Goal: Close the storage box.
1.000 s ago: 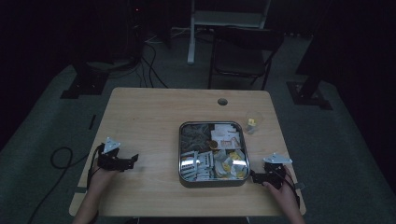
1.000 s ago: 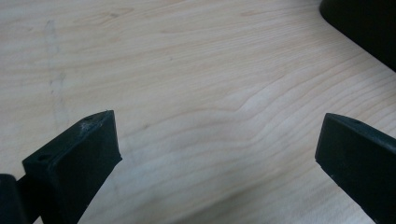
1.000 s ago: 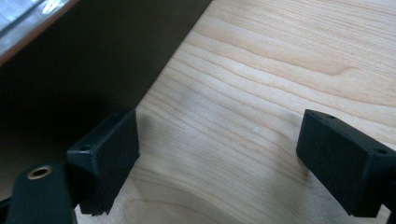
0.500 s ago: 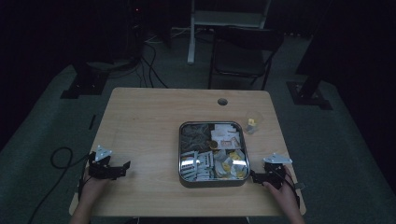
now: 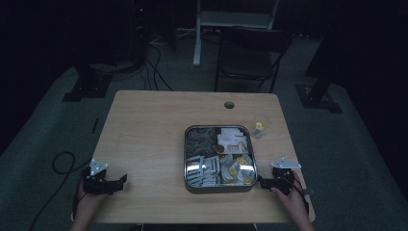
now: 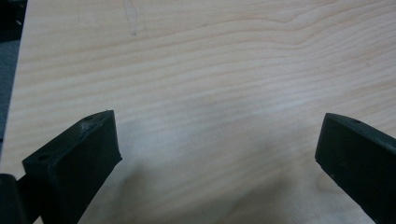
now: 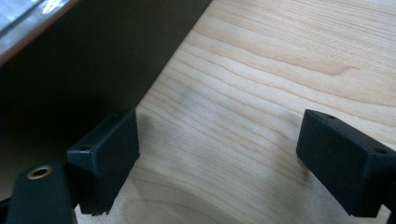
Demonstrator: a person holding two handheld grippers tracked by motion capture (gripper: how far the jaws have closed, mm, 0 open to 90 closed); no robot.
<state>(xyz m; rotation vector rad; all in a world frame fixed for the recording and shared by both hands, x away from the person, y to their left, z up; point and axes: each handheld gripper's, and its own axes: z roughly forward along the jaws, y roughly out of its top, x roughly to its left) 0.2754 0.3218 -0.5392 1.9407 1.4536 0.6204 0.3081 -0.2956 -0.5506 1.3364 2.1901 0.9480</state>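
left gripper (image 5: 120, 180) slid back to table (image 5: 154, 125) corner.

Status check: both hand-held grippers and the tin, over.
Left hand-held gripper open, empty, at table's near left edge. Right hand-held gripper open, empty, beside tin. Cup behind tin; nothing blocking.

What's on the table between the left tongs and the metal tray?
Nothing: in the high view, bare wood runs from the left tongs to the metal tray.

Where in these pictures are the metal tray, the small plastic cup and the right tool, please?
metal tray (image 5: 185, 159): high view, on its left rim.
small plastic cup (image 5: 261, 125): high view, on its clear wall.
right tool (image 5: 262, 182): high view, between its open tips beside the tray's corner.
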